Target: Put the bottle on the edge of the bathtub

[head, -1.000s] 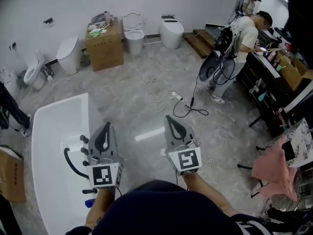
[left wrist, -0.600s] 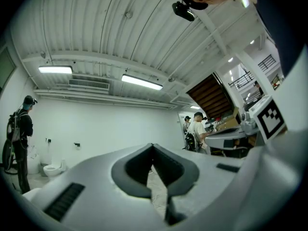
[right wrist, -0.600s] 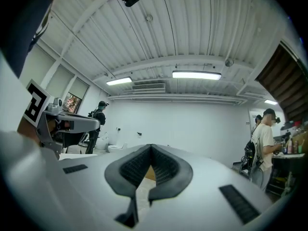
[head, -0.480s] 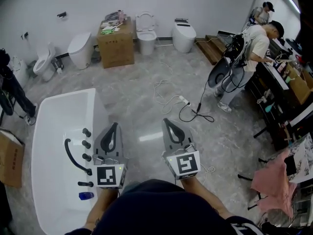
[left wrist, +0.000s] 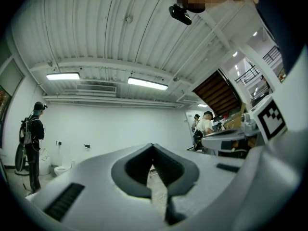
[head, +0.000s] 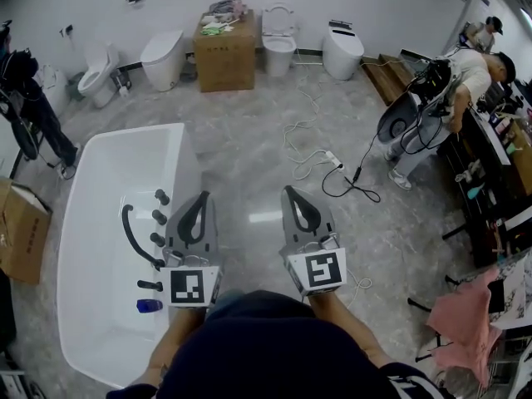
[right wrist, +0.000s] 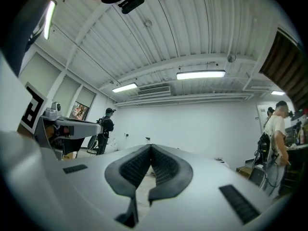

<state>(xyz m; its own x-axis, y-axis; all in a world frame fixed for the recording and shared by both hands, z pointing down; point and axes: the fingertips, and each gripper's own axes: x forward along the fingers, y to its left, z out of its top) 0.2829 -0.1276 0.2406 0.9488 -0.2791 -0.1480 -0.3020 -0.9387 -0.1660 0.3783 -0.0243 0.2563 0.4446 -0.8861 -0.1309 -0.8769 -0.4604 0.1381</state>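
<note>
Head view: glossy white bathtub (head: 91, 248), small blue bottle (head: 149, 305) on its rim; left gripper (head: 199, 199) and right gripper (head: 291, 194) beside bathtub, near-level, fingers closed together, empty.

Bottle (head: 150, 305) on the bathtub (head: 91, 223) rim, just left of the left tongs (head: 201, 199); toilets (head: 278, 32) far behind

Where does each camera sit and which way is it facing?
Head view: on the person's head, looking steeply down at bathtub and floor; forearms, left tongs, right tongs show.
Left gripper view: on the left tongs, facing roughly level at the far wall; own shut jaws below.
Right gripper view: on the right tongs, facing likewise; own shut jaws below.
Shared: both gripper views see that wall and ceiling.
</note>
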